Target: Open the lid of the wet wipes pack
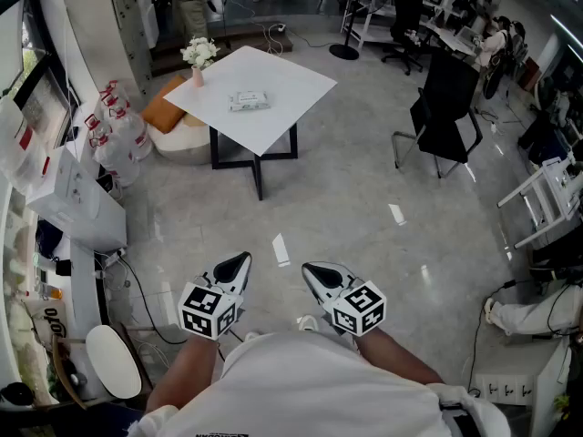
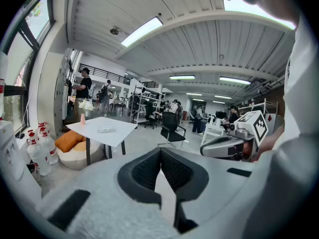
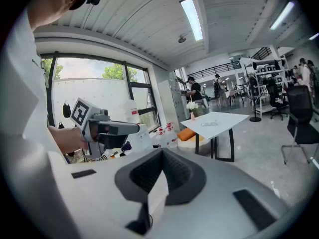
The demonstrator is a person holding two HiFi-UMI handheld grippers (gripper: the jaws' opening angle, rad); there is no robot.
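Fingers (image 2: 142, 171), left gripper (image 1: 237, 264): pressed together pad to pad, with nothing between them. I hold it low, close to my body.

Fingers, right gripper (image 1: 316, 271): likewise clenched on nothing, level with the left and near it.

Wet wipes pack (image 1: 248, 101): lies flat near the middle of the white surface (image 1: 291, 85), well apart from both grippers, with open floor between. From the fingers it lies straight ahead and somewhat to the left. Its long axis runs roughly across my view, left to right. The lid is too small for me to make out at this range, so I cannot say which face or end it sits on.

Vase of white flowers (image 1: 198, 60): stands at the far left corner of the surface, apart from the pack.

Nearer hand: the left, I judge, though only slightly.

Status: task not begun, by my reading. The next move calls for walking up to the surface before either gripper can reach; the lid's hinge side should be settled on closer sight.
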